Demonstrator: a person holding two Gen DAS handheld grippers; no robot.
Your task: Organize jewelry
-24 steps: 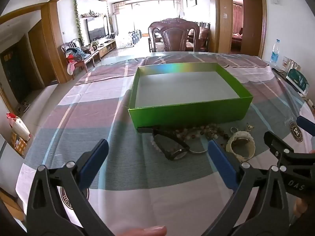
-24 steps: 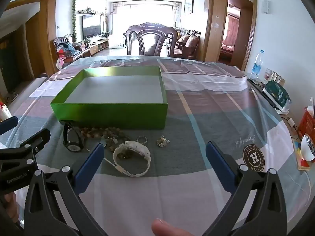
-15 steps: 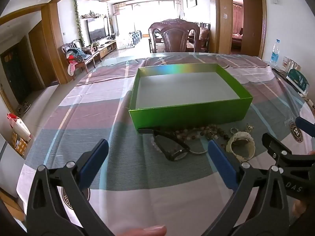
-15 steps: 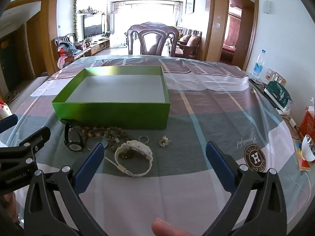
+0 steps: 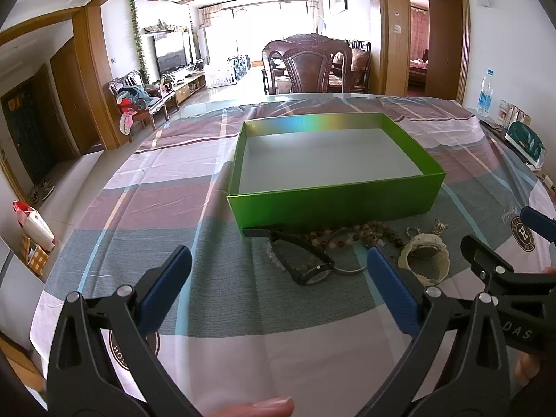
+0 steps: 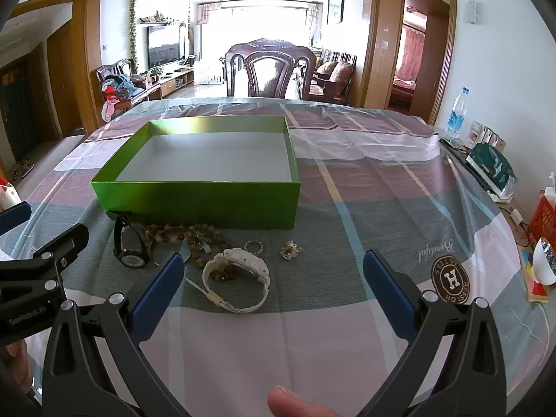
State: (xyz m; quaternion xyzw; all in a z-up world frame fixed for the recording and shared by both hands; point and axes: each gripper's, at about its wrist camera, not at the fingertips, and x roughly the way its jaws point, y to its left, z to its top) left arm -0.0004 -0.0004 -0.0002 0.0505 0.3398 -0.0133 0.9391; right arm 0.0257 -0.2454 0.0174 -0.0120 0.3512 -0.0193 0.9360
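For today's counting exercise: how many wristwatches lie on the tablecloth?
2. The black plastic wristwatch lies by the shiny green cardboard box's left front corner; the white plastic wristwatch lies nearer the camera. The tangled beads could hide another.

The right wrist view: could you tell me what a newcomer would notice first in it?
The bright green box, open and empty, sits on the plaid tablecloth left of centre. Just in front of it lies a jumble of jewelry: a black watch, beaded bracelets and a white watch. The right tongs stand wide open in the foreground, holding nothing.
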